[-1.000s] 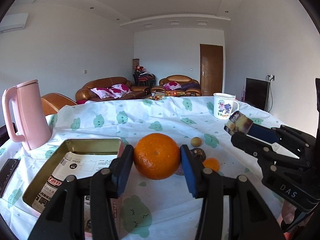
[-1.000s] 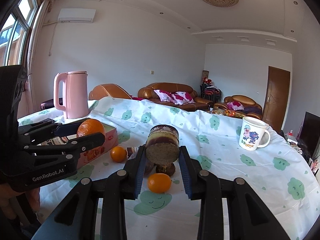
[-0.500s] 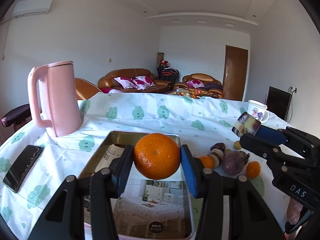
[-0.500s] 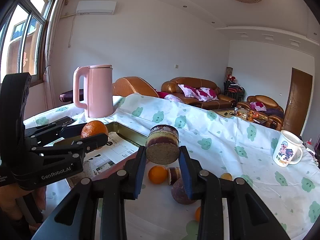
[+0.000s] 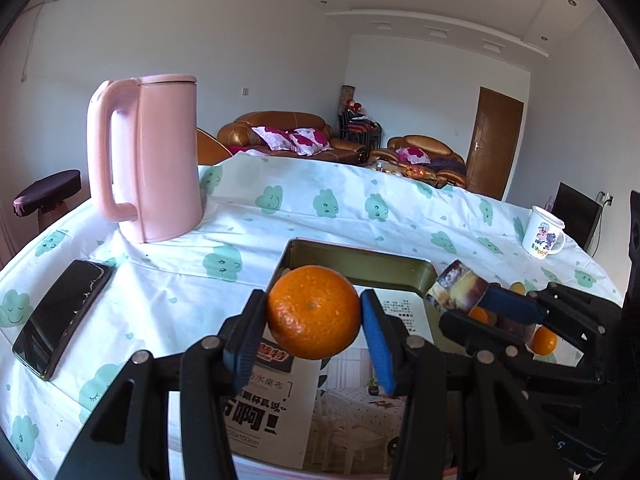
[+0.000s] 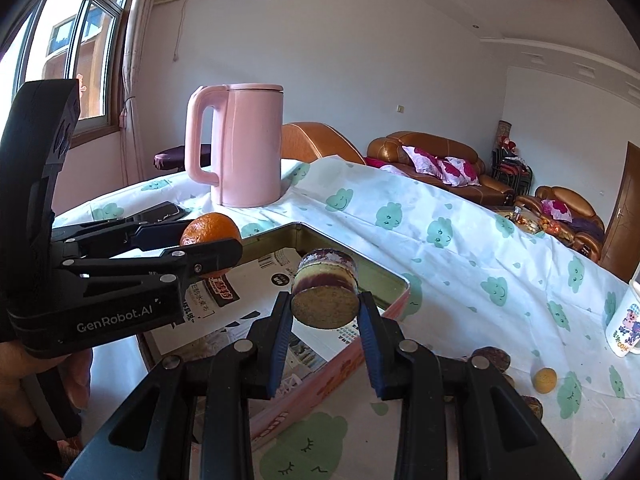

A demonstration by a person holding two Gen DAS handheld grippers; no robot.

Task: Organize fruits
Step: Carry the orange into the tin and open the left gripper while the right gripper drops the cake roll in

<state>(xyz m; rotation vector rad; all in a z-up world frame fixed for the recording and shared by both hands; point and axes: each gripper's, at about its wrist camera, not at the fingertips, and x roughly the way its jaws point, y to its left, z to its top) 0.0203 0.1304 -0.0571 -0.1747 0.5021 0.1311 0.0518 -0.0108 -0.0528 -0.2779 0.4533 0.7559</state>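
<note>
Underneath, cloud-print tablecloth [image 5: 312, 216], sofas [image 5: 280, 136] beyond

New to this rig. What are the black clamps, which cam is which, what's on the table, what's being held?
No robot arm here: a person carries a handheld two-finger gripper in each hand, each with a fisheye camera looking forward along its fingers. One picture comes from the left gripper, the other from the right gripper; each also shows the other gripper at its side.

The left gripper is shut on an orange. The right is shut on a purple sweet potato slice. Both hang over an open metal tin lined with printed paper.

On the cloud-print tablecloth stand a pink kettle and a cartoon mug; a phone lies flat. More small oranges and sweet potato pieces lie beside the tin, for example one small orange.
</note>
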